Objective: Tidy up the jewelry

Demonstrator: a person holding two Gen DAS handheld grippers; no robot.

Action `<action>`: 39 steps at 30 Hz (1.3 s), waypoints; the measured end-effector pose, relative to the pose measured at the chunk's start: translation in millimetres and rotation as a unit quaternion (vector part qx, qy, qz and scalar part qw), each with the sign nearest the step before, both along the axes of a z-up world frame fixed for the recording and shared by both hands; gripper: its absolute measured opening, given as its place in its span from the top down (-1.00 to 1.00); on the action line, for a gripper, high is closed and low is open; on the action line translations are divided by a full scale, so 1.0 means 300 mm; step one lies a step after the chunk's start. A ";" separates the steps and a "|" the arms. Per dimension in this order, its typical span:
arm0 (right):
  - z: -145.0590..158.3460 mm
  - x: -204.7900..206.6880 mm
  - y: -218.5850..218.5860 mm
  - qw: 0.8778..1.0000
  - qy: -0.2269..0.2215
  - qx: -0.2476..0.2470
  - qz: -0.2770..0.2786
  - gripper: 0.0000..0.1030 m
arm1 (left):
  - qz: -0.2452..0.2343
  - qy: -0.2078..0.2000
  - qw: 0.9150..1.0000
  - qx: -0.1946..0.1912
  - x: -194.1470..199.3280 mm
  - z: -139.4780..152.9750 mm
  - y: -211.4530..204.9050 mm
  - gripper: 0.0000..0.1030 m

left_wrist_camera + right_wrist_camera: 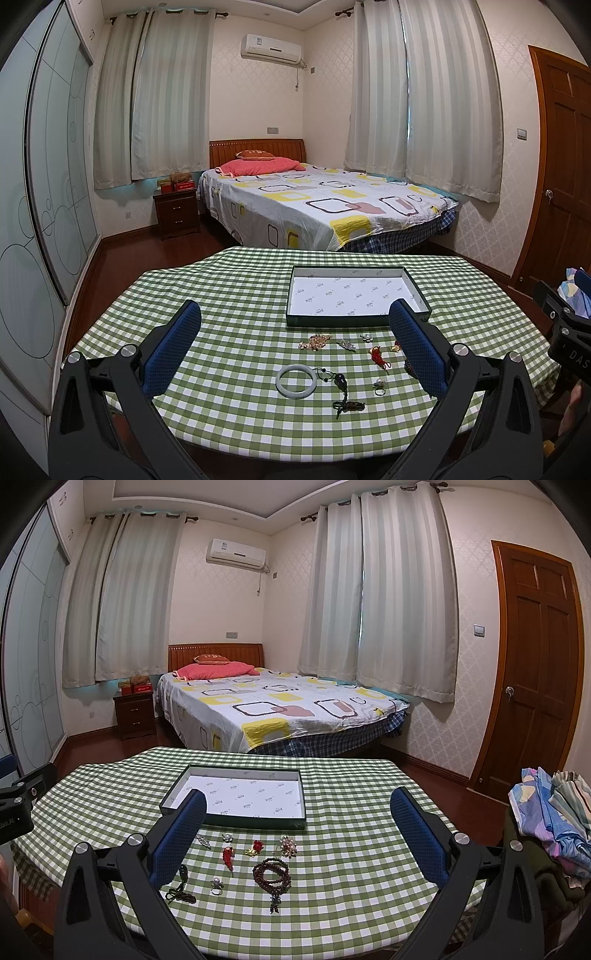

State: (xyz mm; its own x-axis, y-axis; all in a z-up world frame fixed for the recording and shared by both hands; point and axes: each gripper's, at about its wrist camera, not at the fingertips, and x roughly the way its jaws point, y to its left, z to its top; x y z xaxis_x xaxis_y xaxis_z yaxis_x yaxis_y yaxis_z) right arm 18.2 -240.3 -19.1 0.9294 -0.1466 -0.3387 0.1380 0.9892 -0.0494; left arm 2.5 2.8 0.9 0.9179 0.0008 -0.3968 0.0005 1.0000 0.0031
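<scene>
On the checked table (236, 295), both grippers, left (295, 354) and right (297, 838), hover spread and empty; small jewelry (271, 873) could slip or tangle before reaching the tray (295, 321).

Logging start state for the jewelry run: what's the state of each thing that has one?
Left gripper: jaws open, empty.
Right gripper: jaws open, empty.
Shallow dark-rimmed white-lined box: lidless, empty.
Pale jade bangle: flat on the green checked tablecloth, outside the box.
Brown wooden bead strand: coiled, on the cloth.
Brown wooden door: closed.
</scene>
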 end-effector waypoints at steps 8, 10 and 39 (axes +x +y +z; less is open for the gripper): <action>-0.005 0.003 0.015 1.000 -0.002 0.000 0.002 -0.89 | 0.000 -0.002 1.000 0.000 0.000 0.006 0.003 -0.92; -0.005 0.006 0.016 1.000 -0.001 -0.001 0.003 -0.89 | 0.001 -0.003 1.000 0.001 0.000 0.006 0.003 -0.92; -0.663 0.530 -0.035 0.971 0.233 0.044 0.040 -0.87 | 0.007 0.240 0.971 -0.021 0.544 -0.725 0.069 -0.92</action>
State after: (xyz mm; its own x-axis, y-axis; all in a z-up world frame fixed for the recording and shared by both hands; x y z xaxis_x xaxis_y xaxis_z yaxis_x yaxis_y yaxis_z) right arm 177.2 -250.6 -217.9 0.6791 -0.0311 -0.7333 0.0430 0.9991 -0.0025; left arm 165.6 23.5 -216.7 0.6274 -0.0131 -0.7786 -0.0217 0.9992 -0.0343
